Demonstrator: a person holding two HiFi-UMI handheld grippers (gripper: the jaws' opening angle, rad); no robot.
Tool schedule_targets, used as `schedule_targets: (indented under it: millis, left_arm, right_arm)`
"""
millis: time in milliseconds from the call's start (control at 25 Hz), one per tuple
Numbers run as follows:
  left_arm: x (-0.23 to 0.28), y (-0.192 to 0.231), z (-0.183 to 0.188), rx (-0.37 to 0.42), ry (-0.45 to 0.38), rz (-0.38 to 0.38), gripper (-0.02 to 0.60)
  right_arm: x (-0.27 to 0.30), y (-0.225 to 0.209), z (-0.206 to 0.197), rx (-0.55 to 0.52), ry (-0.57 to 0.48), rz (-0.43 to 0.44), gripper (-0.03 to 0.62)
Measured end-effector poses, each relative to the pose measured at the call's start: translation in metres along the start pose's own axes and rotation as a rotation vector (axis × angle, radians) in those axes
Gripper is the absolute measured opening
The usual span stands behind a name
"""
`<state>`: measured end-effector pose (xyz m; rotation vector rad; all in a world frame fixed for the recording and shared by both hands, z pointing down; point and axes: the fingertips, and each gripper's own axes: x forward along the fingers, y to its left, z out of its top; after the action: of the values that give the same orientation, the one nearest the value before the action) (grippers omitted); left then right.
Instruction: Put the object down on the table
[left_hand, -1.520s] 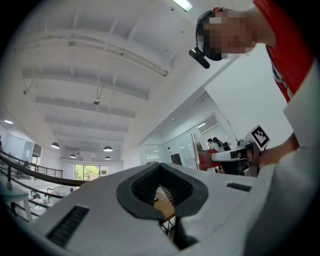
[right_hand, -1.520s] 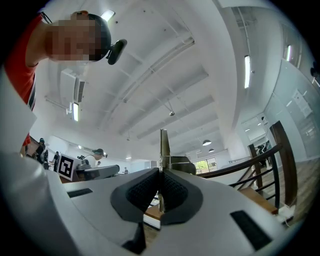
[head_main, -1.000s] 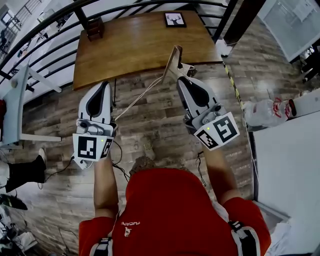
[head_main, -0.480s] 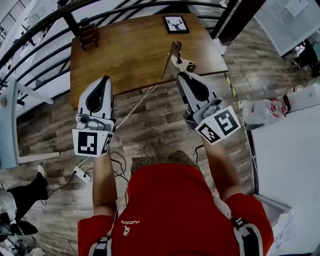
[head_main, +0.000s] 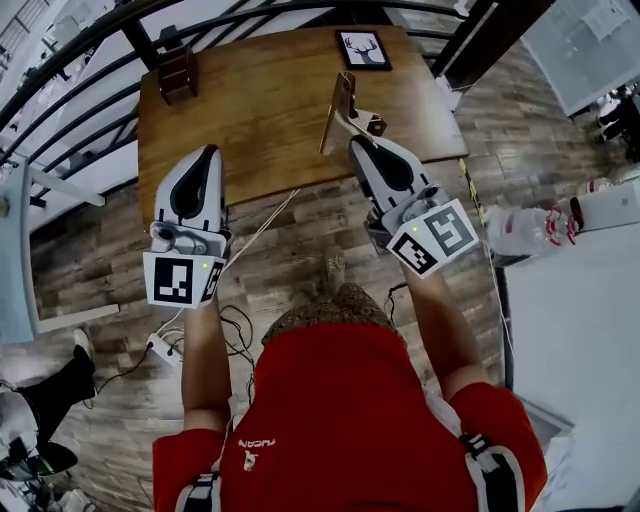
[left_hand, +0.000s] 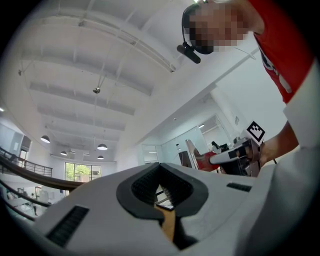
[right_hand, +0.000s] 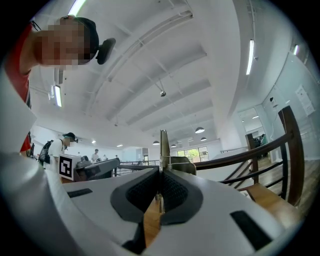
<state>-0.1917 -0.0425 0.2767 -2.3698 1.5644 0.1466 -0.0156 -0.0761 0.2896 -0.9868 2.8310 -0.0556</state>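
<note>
- My right gripper (head_main: 354, 141) has carried the thin panel (head_main: 339, 104) farther over the wooden table (head_main: 260, 90).
- Its jaws clamp the panel's near edge.
- My left gripper (head_main: 208, 153), jaws together, holds nothing.

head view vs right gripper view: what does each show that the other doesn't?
Head view only: the wooden table top, with the framed deer picture and a small dark wooden stand on it; the plank floor; the person's red shirt.
Right gripper view only: ceiling lights, people in the background, and the jaws pressed on the thin panel, seen edge-on.
Both: the right gripper holding that panel, the left gripper, the dark railing.
</note>
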Motion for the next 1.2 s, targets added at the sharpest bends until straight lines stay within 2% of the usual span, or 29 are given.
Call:
schedule_targets:
  millis: [640, 960, 1200]
  left_arm:
    - [0.113, 0.021, -0.061, 0.043, 0.037, 0.090, 0.009]
    - [0.142, 0.041, -0.095, 0.033, 0.071, 0.162, 0.009]
    - [0.152, 0.051, -0.116, 0.015, 0.085, 0.143, 0.009]
  right_arm:
    - [0.090, -0.109, -0.040, 0.103, 0.081, 0.102, 0.026]
    - [0.133, -0.140, -0.094, 0.252, 0.211, 0.159, 0.026]
    - [0.157, -0.152, -0.134, 0.319, 0.308, 0.138, 0.026]
